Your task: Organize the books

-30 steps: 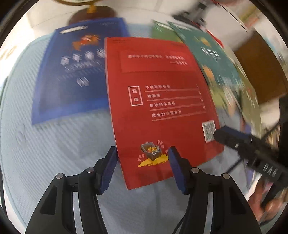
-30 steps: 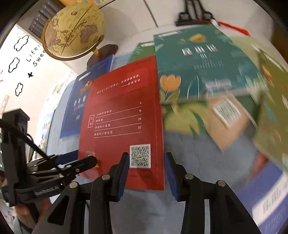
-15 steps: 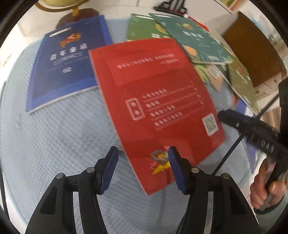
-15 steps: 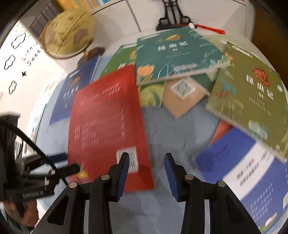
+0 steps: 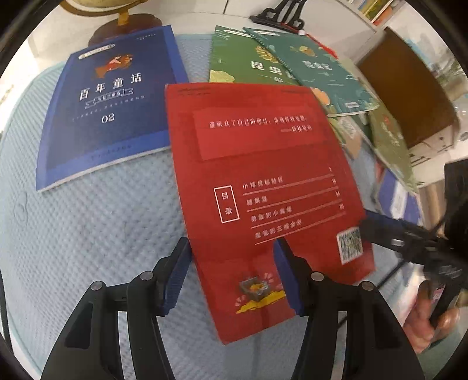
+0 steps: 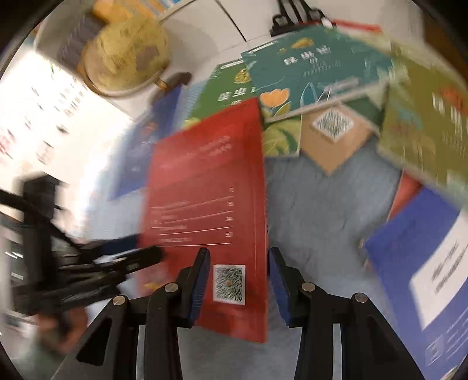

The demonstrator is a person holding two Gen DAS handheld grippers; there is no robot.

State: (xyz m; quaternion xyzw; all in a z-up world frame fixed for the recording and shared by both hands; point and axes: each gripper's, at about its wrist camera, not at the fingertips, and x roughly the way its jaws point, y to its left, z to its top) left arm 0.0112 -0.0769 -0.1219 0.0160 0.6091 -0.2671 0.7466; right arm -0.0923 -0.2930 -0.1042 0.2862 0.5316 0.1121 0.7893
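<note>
Where motion blurs, the red book (image 6: pixel 204 190) stays legible — barely.

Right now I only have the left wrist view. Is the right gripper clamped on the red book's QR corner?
Observer: No. The right gripper is open, and its fingers straddle that corner of the red book.
Operator: Anything past the olive book?
Observer: A blue book with a white panel. There is also a red edge showing from under the olive one.
Operator: What sits on the brown stand?
Observer: A yellowish globe.
</note>
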